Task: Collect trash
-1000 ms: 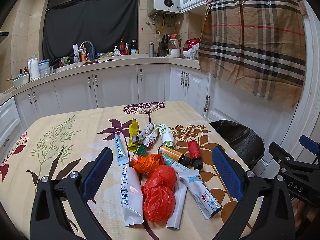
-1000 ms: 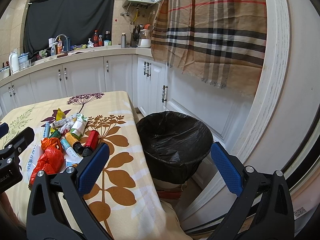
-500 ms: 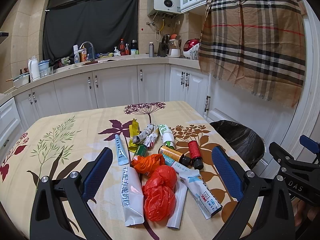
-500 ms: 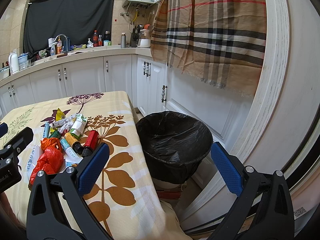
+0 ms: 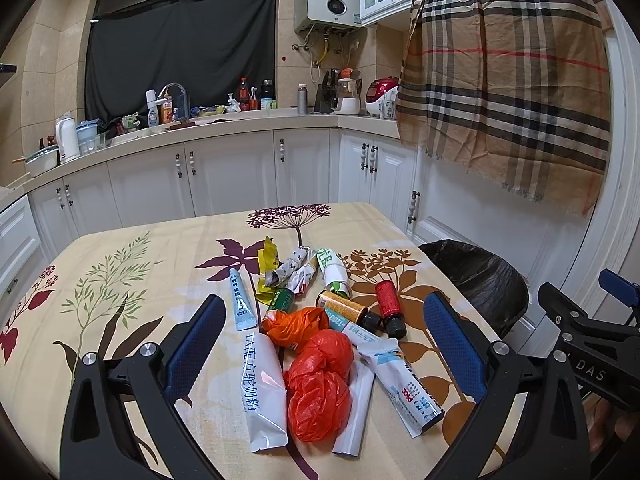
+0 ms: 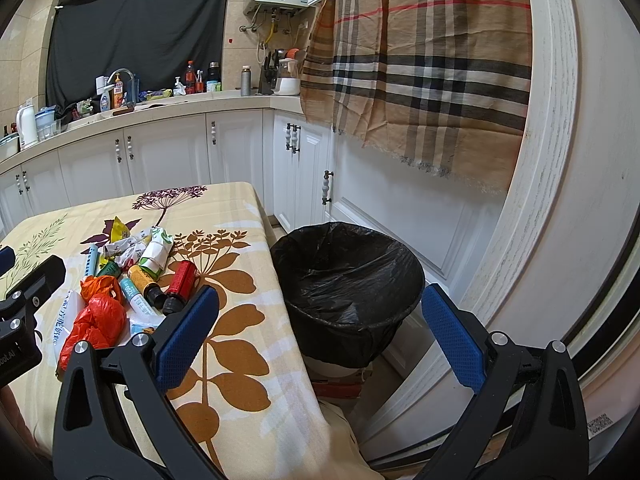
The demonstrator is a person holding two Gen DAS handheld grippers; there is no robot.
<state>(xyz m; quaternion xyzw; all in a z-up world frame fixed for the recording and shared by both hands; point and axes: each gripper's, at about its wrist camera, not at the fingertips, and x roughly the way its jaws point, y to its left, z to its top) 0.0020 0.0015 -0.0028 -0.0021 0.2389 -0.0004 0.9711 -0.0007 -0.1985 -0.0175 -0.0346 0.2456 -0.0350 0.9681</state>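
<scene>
A pile of trash lies on the flowered tablecloth (image 5: 120, 280): a crumpled red plastic bag (image 5: 320, 384), an orange bag (image 5: 296, 324), a white pouch (image 5: 262, 384), tubes (image 5: 242, 300), a red-labelled bottle (image 5: 388, 308) and a yellow can (image 5: 340, 310). My left gripper (image 5: 320, 344) hovers open over the near side of the pile, holding nothing. Beside the table's right edge stands a bin lined with a black bag (image 6: 348, 276). My right gripper (image 6: 320, 332) is open and empty, facing that bin; the same pile (image 6: 120, 280) shows at its left.
White kitchen cabinets (image 5: 224, 176) and a cluttered counter run behind the table. A plaid cloth (image 5: 504, 80) hangs over the white door at right. The right gripper's body (image 5: 592, 352) shows at the left view's right edge.
</scene>
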